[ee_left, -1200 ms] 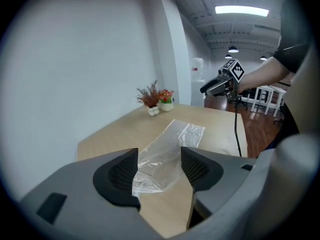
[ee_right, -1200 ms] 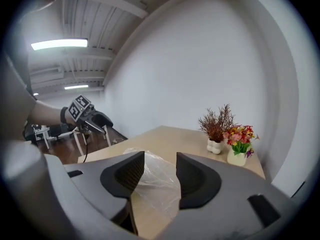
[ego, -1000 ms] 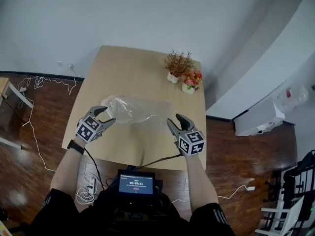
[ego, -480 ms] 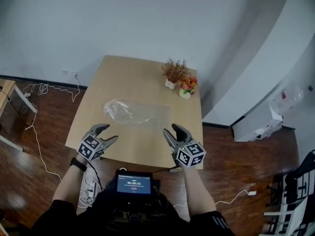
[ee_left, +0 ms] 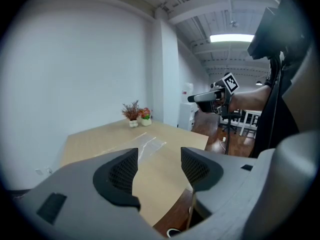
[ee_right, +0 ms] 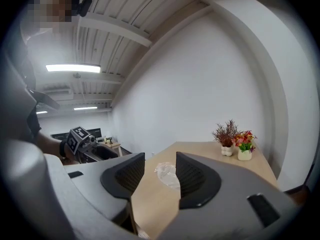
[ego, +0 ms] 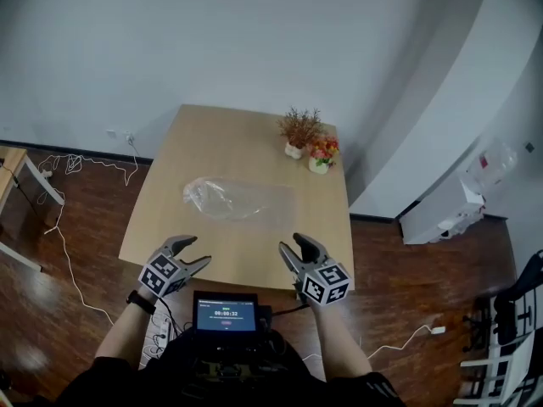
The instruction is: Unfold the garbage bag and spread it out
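One crinkly, transparent garbage bag [ego: 239,199]

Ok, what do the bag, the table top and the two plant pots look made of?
The table looks like light wood or wood-look laminate, matte: even pale tan, grain too faint to settle which. The garbage bag looks like thin clear plastic film, glossy: the table shows through and its creases catch light. The plant pots are white and smooth, perhaps ceramic or plastic; too small to tell.
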The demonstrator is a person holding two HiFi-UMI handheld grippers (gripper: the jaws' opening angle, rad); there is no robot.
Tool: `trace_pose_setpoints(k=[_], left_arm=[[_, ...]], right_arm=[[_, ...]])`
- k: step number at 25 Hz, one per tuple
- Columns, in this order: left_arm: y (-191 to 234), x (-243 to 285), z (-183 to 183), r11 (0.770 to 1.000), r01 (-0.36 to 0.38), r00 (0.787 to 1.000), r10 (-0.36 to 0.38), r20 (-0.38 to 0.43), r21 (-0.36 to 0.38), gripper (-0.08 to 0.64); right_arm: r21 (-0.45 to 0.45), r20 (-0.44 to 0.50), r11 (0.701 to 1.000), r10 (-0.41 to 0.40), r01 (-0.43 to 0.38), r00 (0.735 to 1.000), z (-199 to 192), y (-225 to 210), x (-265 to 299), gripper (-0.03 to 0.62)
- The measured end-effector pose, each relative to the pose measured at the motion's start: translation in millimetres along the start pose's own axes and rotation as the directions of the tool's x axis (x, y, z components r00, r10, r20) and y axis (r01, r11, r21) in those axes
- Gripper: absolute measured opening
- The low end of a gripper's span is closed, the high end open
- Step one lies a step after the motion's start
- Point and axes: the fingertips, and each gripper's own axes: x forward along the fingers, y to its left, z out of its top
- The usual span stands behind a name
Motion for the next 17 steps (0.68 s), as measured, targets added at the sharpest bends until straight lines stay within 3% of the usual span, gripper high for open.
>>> trace_pose_setpoints(k=[5,17], left_arm=[[14.9,-14.6,-8.5,1.000,-0.005,1.000,0.005,0.010,-0.015,0.278],[39.4,-31.9,-13.0,1.000,0.007,0.999,-0.006,0.048,-0.028,0.303]], right_arm=[[-0.028,-0.023,0.999,-0.037,0.036,0.999,-8.6,12.7,3.5,0.216],[0.003,0.010,0.995,-0.095,0.095,0.995,-8.9,30.8,2.8,0.215]])
